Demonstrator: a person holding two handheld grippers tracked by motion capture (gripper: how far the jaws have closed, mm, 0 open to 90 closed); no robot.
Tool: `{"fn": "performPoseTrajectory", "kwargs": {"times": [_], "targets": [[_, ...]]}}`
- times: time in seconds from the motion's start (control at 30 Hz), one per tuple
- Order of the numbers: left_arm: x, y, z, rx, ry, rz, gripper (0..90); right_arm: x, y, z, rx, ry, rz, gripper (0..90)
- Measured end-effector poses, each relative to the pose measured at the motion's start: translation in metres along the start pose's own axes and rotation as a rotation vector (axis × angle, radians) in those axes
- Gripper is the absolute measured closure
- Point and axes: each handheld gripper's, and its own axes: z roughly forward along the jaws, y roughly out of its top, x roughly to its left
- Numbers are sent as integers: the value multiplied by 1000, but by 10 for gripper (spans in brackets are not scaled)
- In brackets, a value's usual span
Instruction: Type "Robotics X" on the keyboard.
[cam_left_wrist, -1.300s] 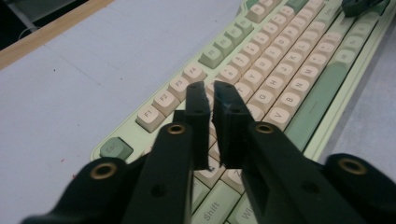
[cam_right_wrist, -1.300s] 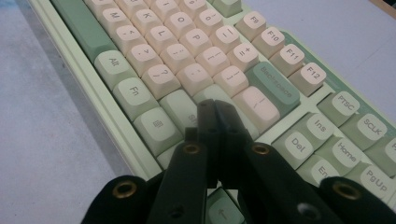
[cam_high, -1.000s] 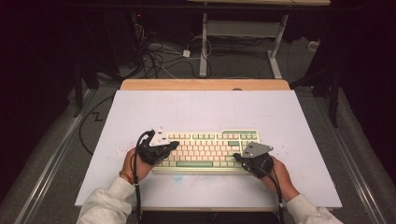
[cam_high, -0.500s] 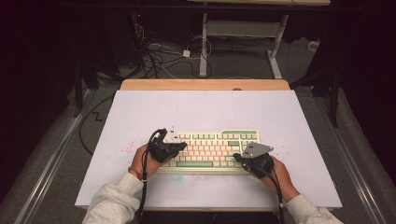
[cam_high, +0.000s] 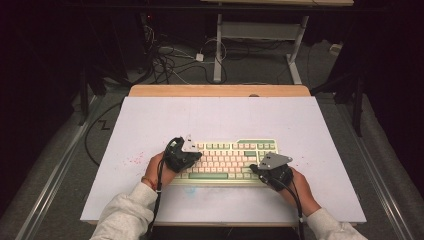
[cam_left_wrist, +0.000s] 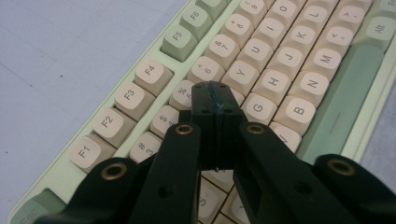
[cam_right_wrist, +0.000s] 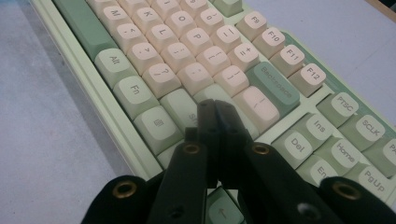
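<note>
Pale green and cream, the keyboard (cam_high: 227, 161) lies near the front of the white counter (cam_high: 150, 120). The left tongs (cam_left_wrist: 215, 95) are pressed shut, empty, tips over the keys near the number row. The right tongs (cam_right_wrist: 215, 112) are likewise closed on nothing, tips above the keys by the Backspace key (cam_right_wrist: 273, 88).

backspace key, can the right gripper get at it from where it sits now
Probably yes. The right gripper, jaws shut, hovers over the keyboard near its Enter corner, and the green Backspace key lies just ahead with nothing between.
</note>
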Motion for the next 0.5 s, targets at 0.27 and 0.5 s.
{"fn": "performPoseTrajectory", "kwargs": {"times": [0.27,0.5], "targets": [[1,0,2,7,2,3,879,0,0,0,1,1,-4,900],[1,0,4,31,-7,11,879,0,0,0,3,-2,-4,900]]}}
